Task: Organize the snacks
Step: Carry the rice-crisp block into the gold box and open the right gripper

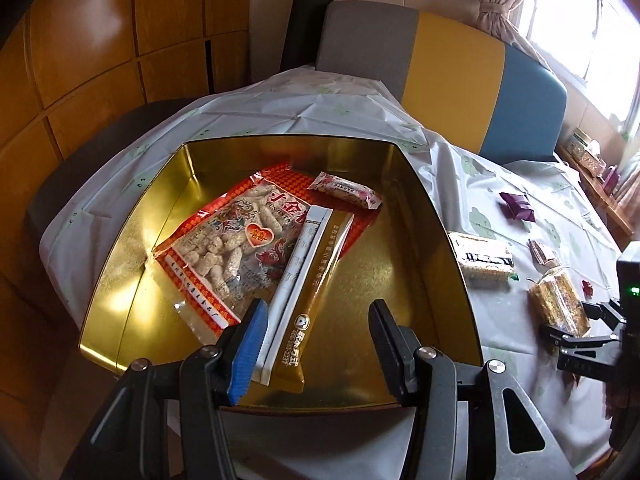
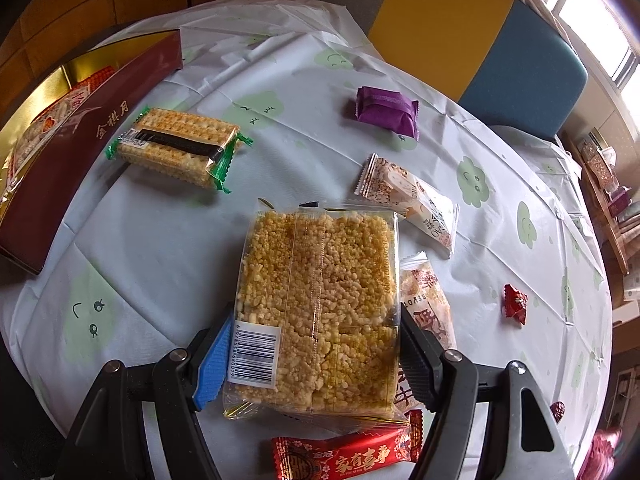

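Note:
A square gold tin with a maroon outer wall stands on the left of the table. In it lie a red bag of puffed sticks, a small pink packet and a white-and-gold stick sachet pair. My left gripper hangs open above the tin's near side, with the sachets lying below its fingers. On the table to the right, my right gripper is shut on a clear pack of yellow puffed-rice cake, a pad on each long side. That pack also shows at the left wrist view's right edge.
Loose on the tablecloth lie a cracker pack, a purple packet, a white packet, an orange-white packet beside my right finger, a red candy and a long red bar. A grey, yellow and blue chair back stands behind the table.

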